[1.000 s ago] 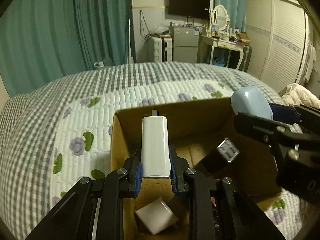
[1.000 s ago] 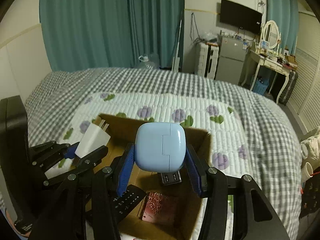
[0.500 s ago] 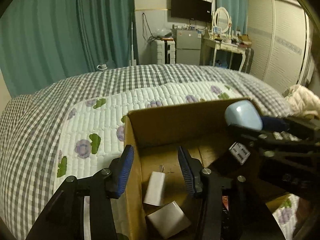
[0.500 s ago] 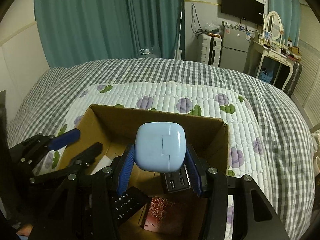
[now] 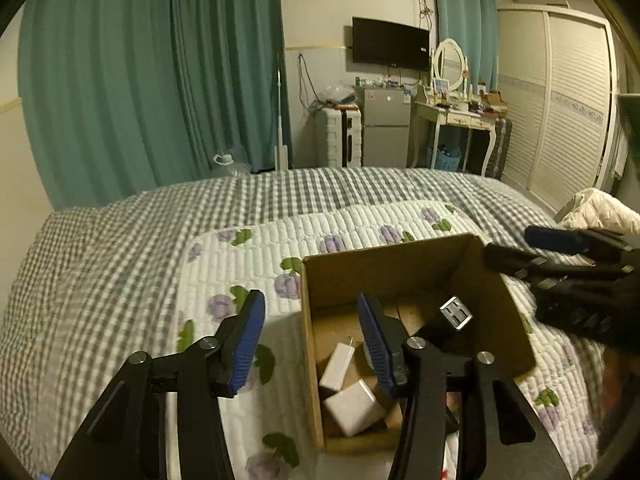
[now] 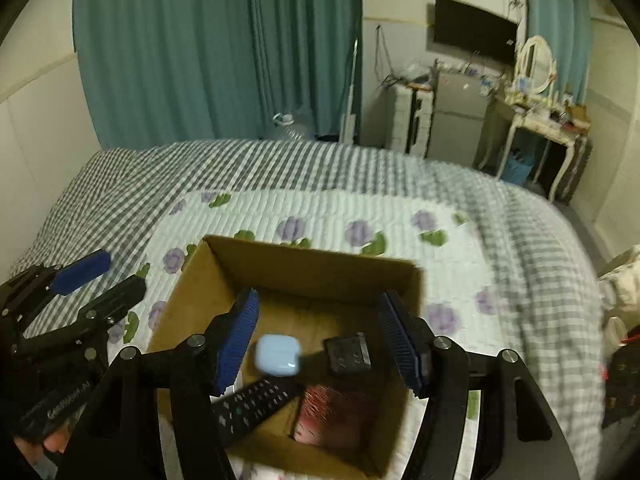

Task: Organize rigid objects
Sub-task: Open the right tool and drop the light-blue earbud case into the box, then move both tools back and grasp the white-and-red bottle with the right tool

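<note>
A brown cardboard box (image 5: 404, 264) (image 6: 312, 268) sits on the bed. Inside it lie a white charger (image 5: 337, 366), a white cube adapter (image 5: 354, 406), a black USB hub (image 5: 454, 314) (image 6: 347, 354), a black remote (image 6: 256, 402), a red patterned item (image 6: 334, 414) and a light blue case (image 6: 278, 360). My left gripper (image 5: 312, 338) is open and empty above the box's left wall. My right gripper (image 6: 320, 338) is open and empty above the box, with the blue case below it. Each gripper shows at the edge of the other view: the right (image 5: 560, 256), the left (image 6: 92, 284).
The box stands on a white quilted mat with purple flowers (image 5: 328, 224) over a grey checked bedspread (image 5: 100, 248). Teal curtains, a small fridge, a wall TV and a dressing table stand beyond the bed. A cream quilted item (image 5: 600, 212) lies at the right.
My left gripper opened and let the white charger fall into the box. My right gripper then opened and let the blue case go into the box. Both grippers rose.
</note>
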`<act>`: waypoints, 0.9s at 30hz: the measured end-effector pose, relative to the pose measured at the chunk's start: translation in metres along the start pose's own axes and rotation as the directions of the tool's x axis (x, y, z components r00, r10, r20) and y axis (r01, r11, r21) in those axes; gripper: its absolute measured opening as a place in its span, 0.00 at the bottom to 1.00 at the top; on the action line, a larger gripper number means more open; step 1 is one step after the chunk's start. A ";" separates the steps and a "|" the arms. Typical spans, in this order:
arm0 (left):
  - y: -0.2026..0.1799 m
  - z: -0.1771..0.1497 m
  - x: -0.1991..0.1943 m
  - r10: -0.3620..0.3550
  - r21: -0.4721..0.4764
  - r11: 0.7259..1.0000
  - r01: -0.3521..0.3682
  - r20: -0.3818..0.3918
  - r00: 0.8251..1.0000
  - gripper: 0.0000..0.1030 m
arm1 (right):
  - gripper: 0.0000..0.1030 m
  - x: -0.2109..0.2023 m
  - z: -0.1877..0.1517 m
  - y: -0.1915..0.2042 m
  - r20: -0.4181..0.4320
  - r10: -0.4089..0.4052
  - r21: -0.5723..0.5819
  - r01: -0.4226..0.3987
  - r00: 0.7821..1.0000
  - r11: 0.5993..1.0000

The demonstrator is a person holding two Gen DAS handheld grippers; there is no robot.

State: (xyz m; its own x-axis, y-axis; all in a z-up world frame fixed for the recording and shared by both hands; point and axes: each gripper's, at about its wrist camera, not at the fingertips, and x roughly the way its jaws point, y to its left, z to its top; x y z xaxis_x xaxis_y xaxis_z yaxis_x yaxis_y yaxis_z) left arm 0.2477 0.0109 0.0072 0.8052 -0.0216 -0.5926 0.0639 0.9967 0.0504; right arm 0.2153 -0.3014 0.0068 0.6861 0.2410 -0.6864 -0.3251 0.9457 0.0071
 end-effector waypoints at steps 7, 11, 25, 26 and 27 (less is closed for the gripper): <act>-0.003 -0.022 -0.075 0.008 0.000 1.000 -0.008 0.050 0.999 0.68 | 0.69 -0.095 -0.020 0.002 0.058 -0.052 0.013 0.051 0.997 0.999; -0.009 -0.045 -0.102 -0.008 0.008 1.000 0.007 0.059 0.998 0.77 | 0.73 -0.129 -0.043 0.011 0.057 -0.054 0.025 0.053 0.997 0.998; -0.001 -0.132 -0.052 0.014 -0.008 1.000 -0.015 -0.085 0.996 1.00 | 0.91 -0.063 -0.142 0.025 -0.126 -0.089 0.051 0.096 0.988 0.994; -0.001 -0.138 -0.043 0.020 -0.007 1.000 -0.021 -0.103 0.994 1.00 | 0.91 -0.053 -0.149 0.024 -0.141 -0.078 0.057 0.087 0.987 0.995; -0.001 -0.143 -0.036 0.023 -0.007 1.000 -0.024 -0.117 0.993 1.00 | 0.91 -0.039 -0.156 0.023 -0.165 -0.061 0.068 0.073 0.984 0.995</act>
State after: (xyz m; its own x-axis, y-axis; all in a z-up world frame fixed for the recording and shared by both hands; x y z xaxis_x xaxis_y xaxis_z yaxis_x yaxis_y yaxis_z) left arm 0.1343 0.0219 -0.0869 0.7316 0.0106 -0.6816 0.0407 0.9974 0.0591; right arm 0.0790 -0.3228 -0.0797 0.5878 0.1437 -0.7961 -0.2293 0.9733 0.0064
